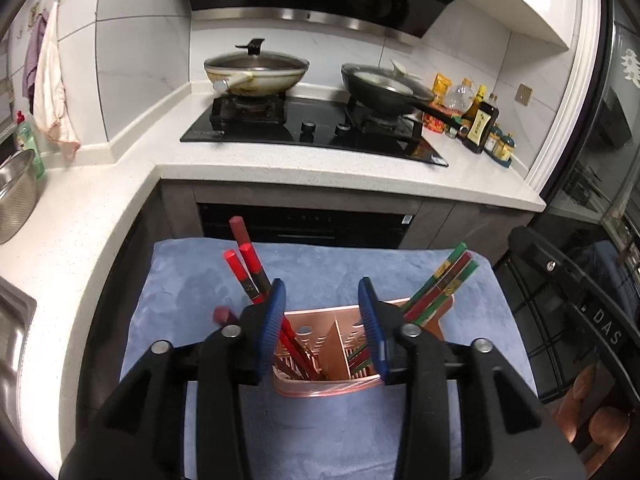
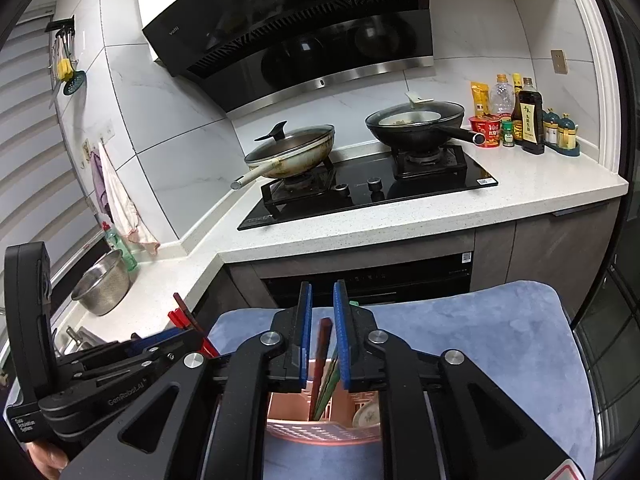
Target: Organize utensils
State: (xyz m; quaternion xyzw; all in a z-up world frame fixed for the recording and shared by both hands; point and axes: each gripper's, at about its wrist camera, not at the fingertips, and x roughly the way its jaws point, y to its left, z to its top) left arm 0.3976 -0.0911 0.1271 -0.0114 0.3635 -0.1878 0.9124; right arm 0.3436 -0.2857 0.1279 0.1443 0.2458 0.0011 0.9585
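A pink divided utensil holder (image 1: 362, 386) stands on a blue cloth (image 1: 320, 432). Red chopsticks (image 1: 248, 268) lean out of its left compartment. Green-and-red chopsticks (image 1: 440, 284) lean out of its right one. My left gripper (image 1: 322, 284) is open above the holder with nothing between its pads; a blurred dark red end (image 1: 222, 314) shows just left of it. In the right wrist view my right gripper (image 2: 323, 286) hangs over the holder (image 2: 320, 432), jaws narrowly apart. A dark red chopstick (image 2: 324, 344) stands between them, resting by the right pad, its foot in the holder.
Behind the cloth runs an L-shaped white counter (image 1: 340, 176) with a black hob (image 1: 312, 128), two lidded woks and condiment bottles (image 1: 484, 124). A steel colander (image 2: 102, 284) sits at the left by the sink. A black frame (image 1: 560, 280) stands right of the cloth.
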